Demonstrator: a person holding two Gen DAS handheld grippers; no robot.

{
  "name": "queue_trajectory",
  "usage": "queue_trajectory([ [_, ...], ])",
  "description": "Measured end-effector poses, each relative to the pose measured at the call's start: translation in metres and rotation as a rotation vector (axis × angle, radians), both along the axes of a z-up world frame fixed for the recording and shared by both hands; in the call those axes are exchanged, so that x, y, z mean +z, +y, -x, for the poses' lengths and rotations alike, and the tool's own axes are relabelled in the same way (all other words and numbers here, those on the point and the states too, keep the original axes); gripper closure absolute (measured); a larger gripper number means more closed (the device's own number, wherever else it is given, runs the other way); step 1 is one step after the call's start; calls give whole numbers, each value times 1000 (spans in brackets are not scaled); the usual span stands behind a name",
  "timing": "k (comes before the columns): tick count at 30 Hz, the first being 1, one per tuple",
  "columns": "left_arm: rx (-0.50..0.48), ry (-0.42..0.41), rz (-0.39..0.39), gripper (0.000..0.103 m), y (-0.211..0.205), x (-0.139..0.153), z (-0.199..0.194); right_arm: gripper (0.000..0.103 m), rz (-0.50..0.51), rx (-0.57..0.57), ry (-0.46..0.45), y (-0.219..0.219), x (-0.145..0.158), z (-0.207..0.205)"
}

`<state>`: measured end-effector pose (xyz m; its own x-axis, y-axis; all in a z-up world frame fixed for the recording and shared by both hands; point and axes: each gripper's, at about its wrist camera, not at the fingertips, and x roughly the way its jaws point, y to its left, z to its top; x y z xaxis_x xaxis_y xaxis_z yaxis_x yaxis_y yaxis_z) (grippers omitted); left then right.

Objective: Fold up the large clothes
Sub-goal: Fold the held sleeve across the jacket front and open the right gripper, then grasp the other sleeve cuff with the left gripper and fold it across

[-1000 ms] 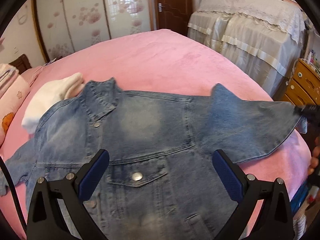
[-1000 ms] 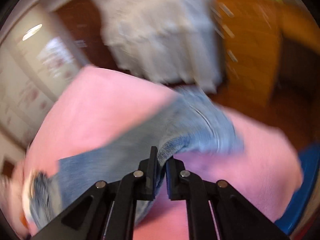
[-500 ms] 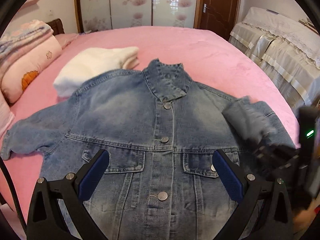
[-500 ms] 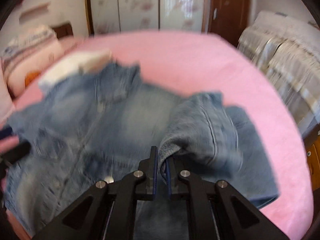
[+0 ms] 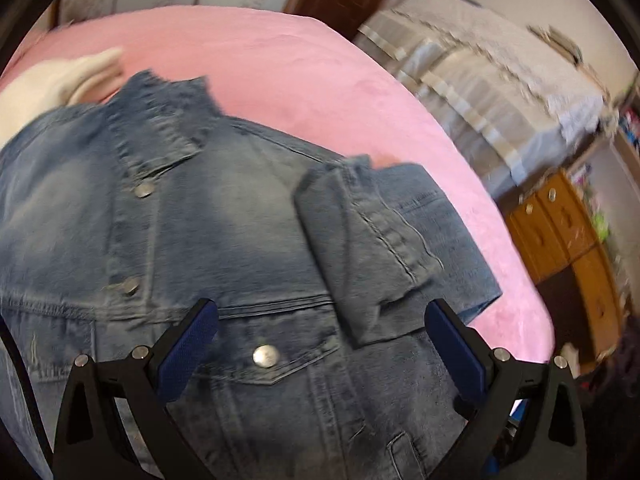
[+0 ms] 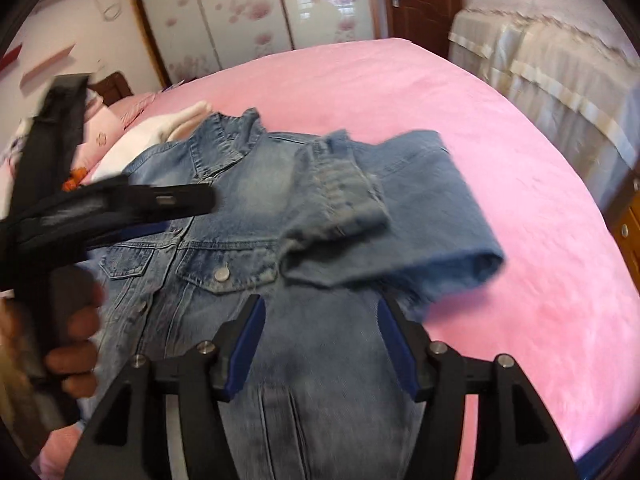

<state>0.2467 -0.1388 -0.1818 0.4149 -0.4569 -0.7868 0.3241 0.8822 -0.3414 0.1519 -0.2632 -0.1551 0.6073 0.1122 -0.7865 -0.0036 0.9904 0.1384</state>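
Note:
A blue denim jacket [image 5: 192, 232] [image 6: 240, 200] lies front up and buttoned on the pink bed [image 5: 288, 72] [image 6: 500, 160]. One sleeve [image 5: 360, 248] [image 6: 340, 200] is folded inward across its chest. My left gripper [image 5: 320, 316] hovers open over the chest pocket with nothing between its fingers. In the right wrist view the left gripper [image 6: 180, 212] shows from the side, held by a hand [image 6: 72, 340]. My right gripper [image 6: 320, 312] is above the jacket's lower front, just short of the folded sleeve. Its jaws are opening and nothing is between them.
A folded white garment [image 5: 52, 84] [image 6: 132, 144] lies beside the jacket's collar, with pillows [image 6: 100, 132] behind it. Past the bed's edge stand cloth-covered furniture [image 5: 500, 92], a wooden chest of drawers [image 5: 560, 228] and a brown door [image 6: 412, 0].
The right gripper carried the sleeve from the bed's edge over onto the jacket's chest, then opened and let it go. The left gripper dropped closer to the jacket and swung toward the folded sleeve.

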Motion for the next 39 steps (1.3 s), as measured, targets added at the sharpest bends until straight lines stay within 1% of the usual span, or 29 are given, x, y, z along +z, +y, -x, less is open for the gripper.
queue_trajectory([
  [2, -63, -51, -97, 1, -33, 1, 4, 44, -11, -21, 0, -7, 1, 8],
  [3, -84, -90, -170, 1, -50, 2, 7, 44, -12, -34, 1, -11, 1, 12],
  [5, -111, -165, -300, 1, -78, 1, 13, 44, -27, -49, 8, -16, 0, 13],
  [7, -124, -222, -423, 1, -102, -1, 15, 44, -48, -70, 18, -24, -2, 17],
  [9, -122, -243, -541, 1, -123, -11, 10, 44, -62, -87, 25, -30, -4, 19],
  [10, -118, -238, -576, 1, -127, -16, 5, 44, -65, -94, 30, -32, -5, 18],
  [11, -113, -230, -611, 8, -132, -21, -1, 44, -71, -101, 34, -34, -7, 19],
  [12, -119, -217, -622, 25, -132, -22, -5, 44, -78, -106, 38, -36, -8, 19],
  [13, -129, -193, -622, 40, -132, -23, -11, 44, -84, -111, 41, -38, -8, 19],
  [14, -129, -158, -609, 85, -128, -23, -19, 44, -84, -115, 43, -39, -8, 20],
  [15, -122, -127, -593, 96, -123, -22, -26, 44, -82, -117, 45, -40, -8, 22],
  [16, -94, -101, -547, 96, -111, -14, -36, 44, -79, -120, 49, -42, -8, 23],
  [17, -74, -102, -504, 97, -101, -6, -43, 44, -77, -121, 50, -43, -8, 24],
  [18, -49, -118, -468, 97, -88, 7, -50, 44, -77, -124, 52, -44, -9, 25],
  [20, 23, -179, -402, 97, -56, 37, -58, 44, -80, -123, 51, -46, -8, 26],
  [22, 115, -228, -355, 97, -18, 64, -61, 44, -79, -121, 52, -46, -9, 26],
  [23, 159, -246, -335, 97, 2, 73, -61, 44, -79, -118, 51, -45, -9, 26],
  [25, 251, -274, -316, 97, 46, 80, -60, 44, -76, -114, 51, -42, -9, 22],
  [27, 301, -265, -307, 97, 81, 71, -62, 44, -81, -106, 55, -38, -11, 19],
  [29, 349, -176, -273, 97, 121, 45, -65, 44, -79, -90, 65, -31, -14, 13],
  [31, 371, -89, -238, 97, 146, 17, -65, 44, -69, -79, 71, -26, -16, 5],
  [33, 373, -47, -238, 97, 156, -6, -56, 44, -56, -76, 71, -23, -16, -4],
  [35, 359, -39, -220, 97, 154, -15, -46, 44, -33, -75, 64, -22, -14, -17],
  [37, 342, -46, -213, 97, 147, -17, -40, 44, 4, -90, 54, -24, -13, -29],
  [39, 326, -57, -202, 97, 139, -17, -39, 44, 0, -108, 66, -31, -16, -43],
])
